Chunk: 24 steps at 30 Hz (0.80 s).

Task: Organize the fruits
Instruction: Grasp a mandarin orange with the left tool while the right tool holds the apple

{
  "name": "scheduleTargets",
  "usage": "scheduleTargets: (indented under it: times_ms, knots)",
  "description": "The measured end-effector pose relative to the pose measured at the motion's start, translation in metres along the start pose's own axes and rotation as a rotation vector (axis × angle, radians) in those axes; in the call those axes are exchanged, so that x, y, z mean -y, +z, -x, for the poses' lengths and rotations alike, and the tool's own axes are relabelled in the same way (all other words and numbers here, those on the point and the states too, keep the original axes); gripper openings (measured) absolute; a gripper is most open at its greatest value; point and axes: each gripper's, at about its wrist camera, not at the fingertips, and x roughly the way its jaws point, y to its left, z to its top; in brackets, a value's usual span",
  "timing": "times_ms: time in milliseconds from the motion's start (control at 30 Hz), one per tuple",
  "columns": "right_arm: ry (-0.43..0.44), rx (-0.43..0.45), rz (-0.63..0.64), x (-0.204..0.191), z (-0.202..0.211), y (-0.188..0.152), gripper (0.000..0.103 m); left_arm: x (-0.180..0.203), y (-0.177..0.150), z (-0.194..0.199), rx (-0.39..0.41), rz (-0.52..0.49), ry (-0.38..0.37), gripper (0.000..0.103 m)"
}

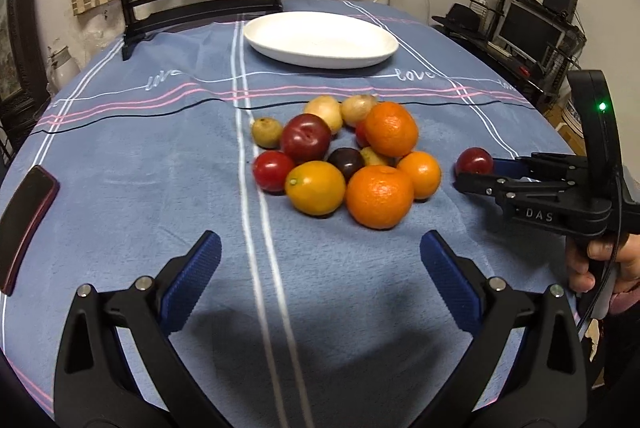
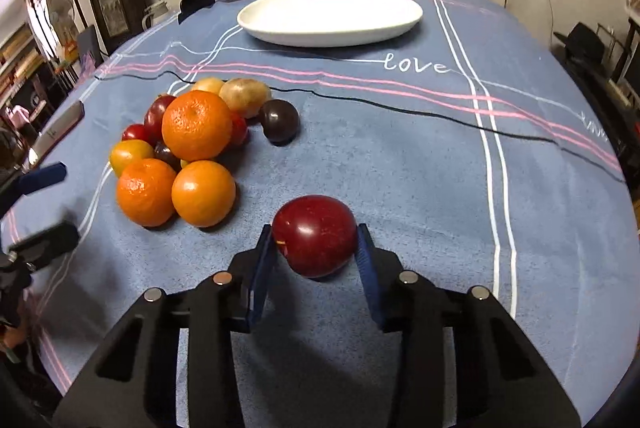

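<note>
Fingers of my right gripper press on both sides of a dark red plum, the blue pads touching its skin while its underside rests on the blue cloth that covers the surface. My own right camera shows that grip closely: the plum is glossy, with a bright highlight on top and a small yellowish spot low on its left side. From the left camera the same plum is only a small red ball at the tip of my right gripper, and my right hand on the handle shows there and nowhere else. My left gripper has its fingers spread wide with nothing between them, above bare cloth near the front edge of the surface. The left view also shows the fruit pile from the front, with a large orange nearest, a yellow-orange citrus beside it and a small red fruit at the pile's left. The right view shows what the left hides: a dark purple plum sitting just apart from the pile toward the far edge. A white oval plate lies near the far edge of the surface, well apart from the fruit. A dark phone lies near the left edge.
</note>
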Motion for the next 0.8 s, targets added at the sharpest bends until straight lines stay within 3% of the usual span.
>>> scheduleTargets:
  times_ms: [367, 533, 600, 800]
  knots:
    - [0.033, 0.075, -0.047, 0.01, 0.018, -0.005, 0.041, 0.031, 0.017, -0.028, -0.038, -0.062, -0.045, 0.068]
    - [0.049, 0.082, -0.065, 0.014, 0.019, -0.005, 0.041, 0.039, 0.022, -0.035, -0.045, -0.078, -0.045, 0.065]
    - [0.057, 0.086, -0.067, 0.014, 0.02, -0.006, 0.041, 0.041, 0.021, -0.042, -0.062, -0.08, -0.037, 0.054]
    - [0.086, 0.09, -0.1, 0.021, 0.02, -0.006, 0.041, 0.039, 0.022, -0.053, -0.069, -0.082, -0.025, 0.051]
